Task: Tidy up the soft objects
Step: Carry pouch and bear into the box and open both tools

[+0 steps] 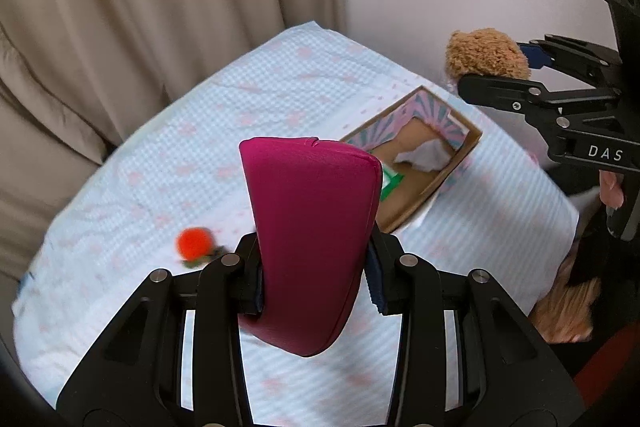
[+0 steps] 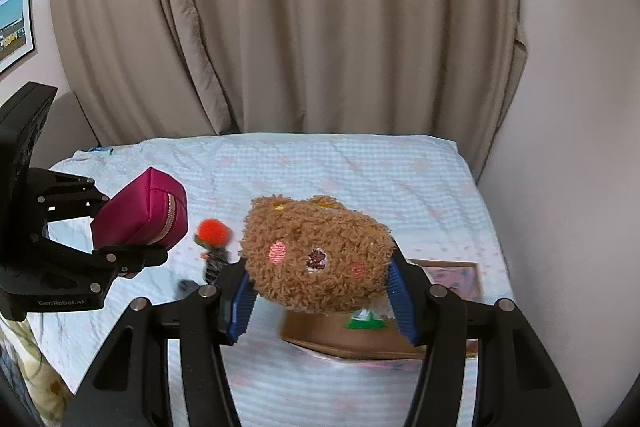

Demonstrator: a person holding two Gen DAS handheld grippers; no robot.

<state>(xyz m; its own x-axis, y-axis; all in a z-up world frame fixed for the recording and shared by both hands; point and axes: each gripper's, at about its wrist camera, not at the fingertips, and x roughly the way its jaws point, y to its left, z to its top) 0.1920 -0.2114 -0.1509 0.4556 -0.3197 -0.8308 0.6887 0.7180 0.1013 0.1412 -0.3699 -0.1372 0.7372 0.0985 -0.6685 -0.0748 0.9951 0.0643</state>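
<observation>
One magenta satin zip pouch point(image 1: 312, 247) is being held upright between the fingers of the left hand-held gripper point(image 1: 316, 279), which is closed onto its sides, above the near part of the tabletop point(image 1: 280, 87). One brown fuzzy plush toy with pink cheeks point(image 2: 316, 255) is being gripped by the right hand-held gripper point(image 2: 320, 287), its blue ribbed pads point(image 2: 400, 291) being pressed partly closed against the toy's flanks. The toy is being carried above one open cardboard box with pink and teal patterned flaps point(image 1: 420, 163), standing near the right edge of the tabletop; the position suggests, as a judgement, that the box is serving as the collecting container and a drop is being prepared. The box already contains white and green items that cannot be identified. One small orange pompom toy with a green base point(image 1: 194, 243) is lying loose near the left edge, apart from both grippers, apparently awaiting collection. A beige curtain point(image 2: 320, 27) is hanging behind the far edge.
</observation>
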